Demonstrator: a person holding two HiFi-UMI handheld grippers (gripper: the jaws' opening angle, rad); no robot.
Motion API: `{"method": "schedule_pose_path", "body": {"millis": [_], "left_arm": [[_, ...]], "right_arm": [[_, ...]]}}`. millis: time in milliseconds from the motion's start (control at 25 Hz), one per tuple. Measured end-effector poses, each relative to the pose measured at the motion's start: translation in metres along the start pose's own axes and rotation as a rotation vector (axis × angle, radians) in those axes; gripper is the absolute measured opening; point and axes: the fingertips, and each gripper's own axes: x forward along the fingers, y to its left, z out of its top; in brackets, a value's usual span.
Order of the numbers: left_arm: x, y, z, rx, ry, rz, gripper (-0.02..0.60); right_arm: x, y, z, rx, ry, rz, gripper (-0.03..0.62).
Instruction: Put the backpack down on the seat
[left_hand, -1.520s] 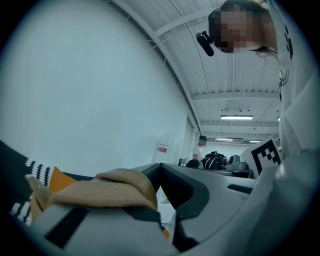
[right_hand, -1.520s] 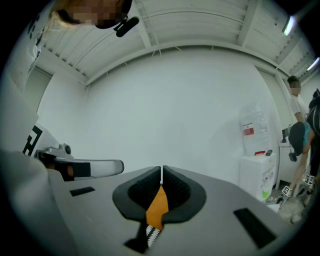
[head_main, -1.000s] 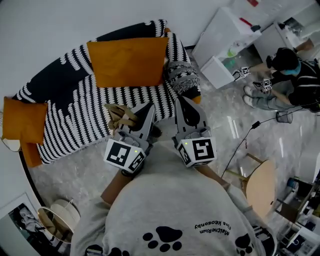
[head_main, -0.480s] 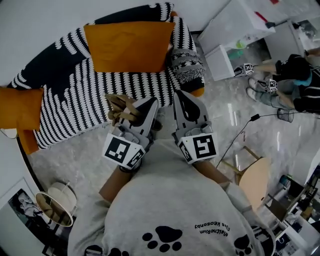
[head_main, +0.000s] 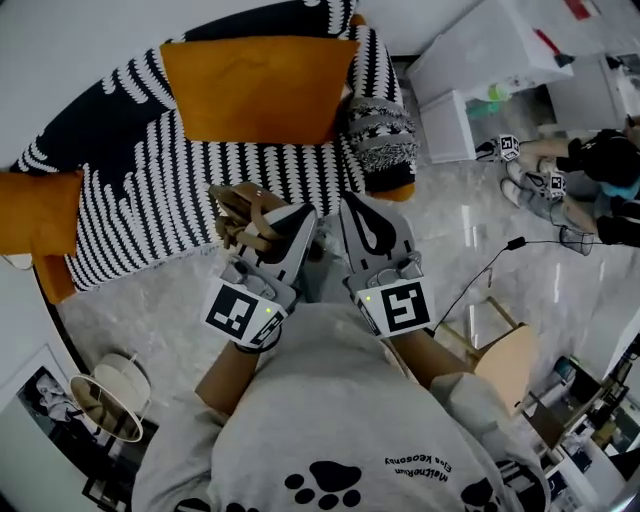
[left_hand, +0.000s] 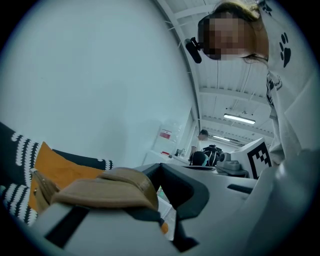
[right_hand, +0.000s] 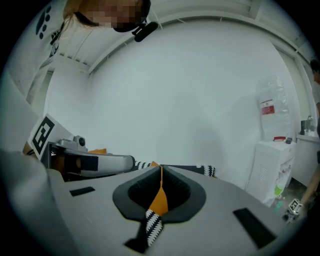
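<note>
where left gripper (head_main: 302, 219) clamps, strap (head_main: 241, 212) bunches

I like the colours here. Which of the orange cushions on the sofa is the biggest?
The broad orange cushion propped against the backrest of the striped sofa. It is far wider than the smaller orange cushion at the sofa's left end.

Cloth, plastic, shiny stone here.
The sofa (head_main: 150, 190) cover looks knitted, matt; cushion (head_main: 255, 88) plain matt cloth; strap (head_main: 245, 210) tan woven webbing; left gripper (head_main: 303, 218) and right gripper (head_main: 355, 205) smooth matt grey plastic; floor (head_main: 470, 250) glossy, marbled.
</note>
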Motion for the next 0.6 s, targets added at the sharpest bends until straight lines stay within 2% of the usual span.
{"method": "schedule_pose_path", "body": {"millis": [320,440,600], "left_arm": [[0.029,0.036,-0.056,-0.032,0.045,0.012,0.018],[0.043,0.045,-0.075,-0.054,0.056,0.026,0.018],[0.054,0.063,-0.096,-0.071,0.068,0.040,0.018]], "right_arm": [[0.031,-0.021,-0.065,0.030,0.067,0.044,0.038],[0.042,-0.037,-0.077,0.082,0.046,0.029,0.038],[0.061,-0.042,-0.094,0.083,0.057,0.048,0.038]]}}
